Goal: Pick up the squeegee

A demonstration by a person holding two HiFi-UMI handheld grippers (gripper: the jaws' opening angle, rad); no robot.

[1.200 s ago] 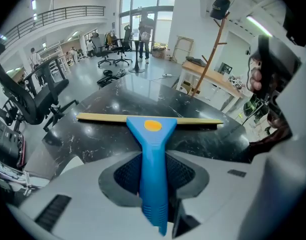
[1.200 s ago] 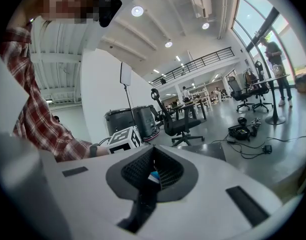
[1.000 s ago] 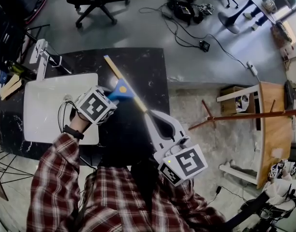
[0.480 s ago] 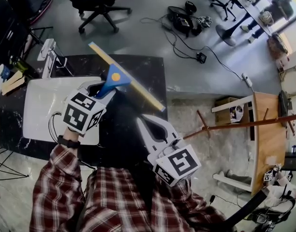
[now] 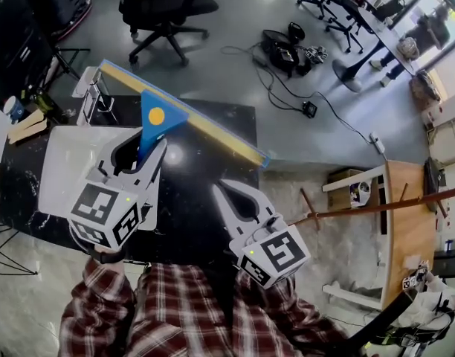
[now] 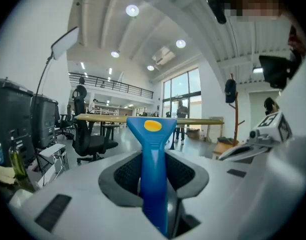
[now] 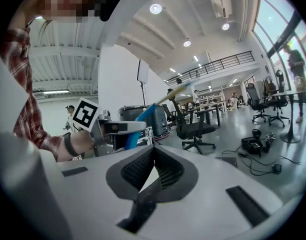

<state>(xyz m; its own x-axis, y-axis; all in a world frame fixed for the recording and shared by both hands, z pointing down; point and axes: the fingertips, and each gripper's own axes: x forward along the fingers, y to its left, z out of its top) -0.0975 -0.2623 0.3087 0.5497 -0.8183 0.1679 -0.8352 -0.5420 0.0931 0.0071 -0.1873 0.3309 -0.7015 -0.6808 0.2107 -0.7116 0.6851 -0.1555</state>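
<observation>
The squeegee has a blue handle with a yellow dot and a long yellow-edged blade. My left gripper is shut on the handle and holds it in the air above the black table. In the left gripper view the handle stands straight up between the jaws of my left gripper, with the blade lying level across the top. My right gripper hangs lower right of it, shut with nothing in it. The right gripper view shows my right gripper with its pads touching and the squeegee off to the left.
A white board lies on the table's left half. A bottle and small items sit at its far left corner. A black office chair, cables and bags are on the floor beyond. A wooden rack stands to the right.
My left gripper has risen from the table with the squeegee, coming nearer the head camera; the blade has swung up and leftward. The right gripper has shifted only a little.
</observation>
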